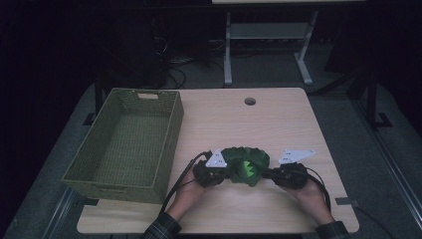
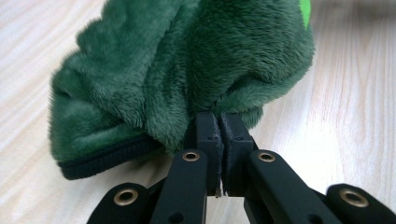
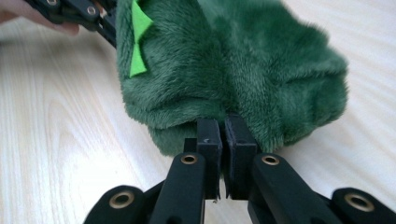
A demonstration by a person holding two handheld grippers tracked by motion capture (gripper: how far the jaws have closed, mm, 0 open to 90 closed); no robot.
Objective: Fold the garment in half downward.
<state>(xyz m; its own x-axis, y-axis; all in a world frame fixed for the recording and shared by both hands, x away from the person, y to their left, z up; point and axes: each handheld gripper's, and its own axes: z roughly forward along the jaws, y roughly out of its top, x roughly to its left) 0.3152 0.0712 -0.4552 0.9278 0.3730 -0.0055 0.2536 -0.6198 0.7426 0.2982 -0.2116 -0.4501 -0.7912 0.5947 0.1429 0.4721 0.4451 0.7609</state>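
So the dark green plush thing (image 1: 245,166) with the bright green felt spikes sits near the front middle of the wooden surface (image 1: 278,124), bunched up between the two grippers. The left gripper (image 1: 222,174) has its fingers (image 2: 208,133) pressed together on a fold of the fur at one end, and the right gripper (image 1: 271,174) pinches the other end the same way. A woven green basket (image 1: 164,144) stands just beside it on the left.

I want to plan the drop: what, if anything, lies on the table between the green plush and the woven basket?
Nothing visible does. The green plush is pinched at each end by the left tool and right tool; bare table runs to the woven basket, whose near wall must be cleared.
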